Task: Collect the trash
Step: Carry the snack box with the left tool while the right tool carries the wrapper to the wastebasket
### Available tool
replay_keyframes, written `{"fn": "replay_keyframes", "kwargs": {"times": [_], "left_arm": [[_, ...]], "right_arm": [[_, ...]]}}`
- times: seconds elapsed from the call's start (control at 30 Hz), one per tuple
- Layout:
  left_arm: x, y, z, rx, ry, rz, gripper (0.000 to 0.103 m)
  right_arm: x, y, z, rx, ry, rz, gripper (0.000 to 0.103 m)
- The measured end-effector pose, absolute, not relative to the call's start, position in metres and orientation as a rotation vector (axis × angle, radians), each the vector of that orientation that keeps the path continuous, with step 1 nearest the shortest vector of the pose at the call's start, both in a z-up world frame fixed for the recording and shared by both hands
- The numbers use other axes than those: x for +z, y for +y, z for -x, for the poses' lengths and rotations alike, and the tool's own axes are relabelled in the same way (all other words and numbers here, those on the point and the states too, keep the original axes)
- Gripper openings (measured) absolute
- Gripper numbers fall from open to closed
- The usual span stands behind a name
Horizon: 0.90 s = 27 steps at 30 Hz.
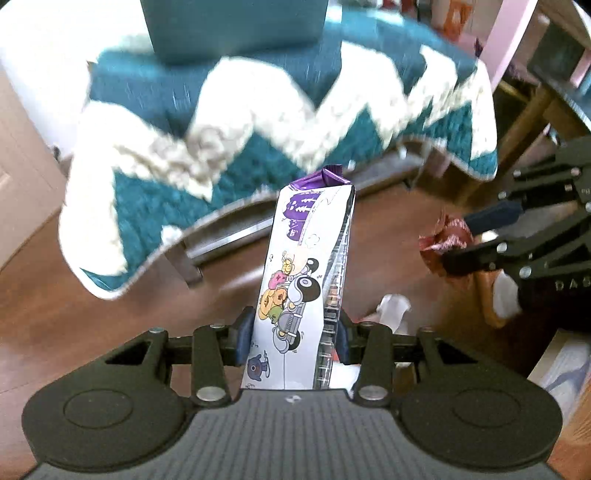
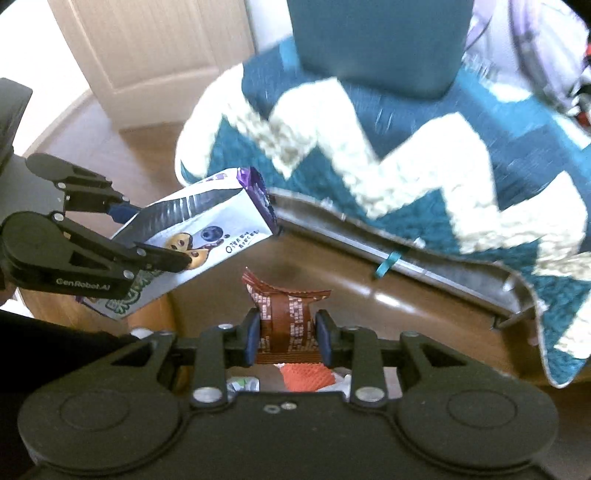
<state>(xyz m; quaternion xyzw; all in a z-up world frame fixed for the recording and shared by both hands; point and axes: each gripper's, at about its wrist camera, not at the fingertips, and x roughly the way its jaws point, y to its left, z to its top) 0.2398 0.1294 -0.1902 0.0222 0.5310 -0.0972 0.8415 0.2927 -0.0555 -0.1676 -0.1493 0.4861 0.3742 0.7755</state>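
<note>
While I ran the rig from afar, both tongs were loaded, and I logged the moment against one landmark, the teal-and-cream zigzag knitted blanket [image 1: 229, 155] draped over a low piece of furniture.

Left tongs: my left gripper [image 1: 293, 338] pinched a tall white-and-purple cartoon-printed drink carton [image 1: 306, 273] between its blue pads, the carton's folded purple top reaching toward the blanket's near edge.

Right tongs: my right gripper [image 2: 288, 341] pinched a crumpled brown foil snack wrapper [image 2: 286, 314], held out in front of the blanket's hanging edge, over the brown wooden floor [image 2: 388, 314].

Done so far: I judged two pieces of trash picked up, one in each gripper, both clear of the floor.

Left to do: neither piece had been dropped anywhere yet, so the carry and the release remained, as I read it.

Container: below the right gripper, on my side of the blanket, I saw a heap of orange textured packaging [image 2: 304, 376] and white crumpled scraps [image 2: 243, 384]; it looked like a bin's contents, but I could not make out a rim or wall.

More scraps: in the left view, white crumpled paper [image 1: 393, 308] lay nearer me than the blanket, just right of the carton; whether it sat in a container I could not tell.

On the blanket: a teal box-shaped block [image 1: 236, 29] sat at its far side, and I could not tell whether it was a container.
</note>
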Motion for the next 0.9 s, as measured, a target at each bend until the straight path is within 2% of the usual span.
{"fn": "replay_keyframes", "kwargs": {"times": [0.37,0.9], "left_arm": [[-0.084,0.104,-0.204,-0.11,0.955,0.01,0.042],[0.071,0.082,-0.211,-0.042,0.61,0.042,0.042]], "right_arm": [[-0.062,-0.098,-0.252,0.76,0.831,0.226,0.03],[0.09,-0.116,-0.275,0.719,0.475,0.125,0.03]]}}
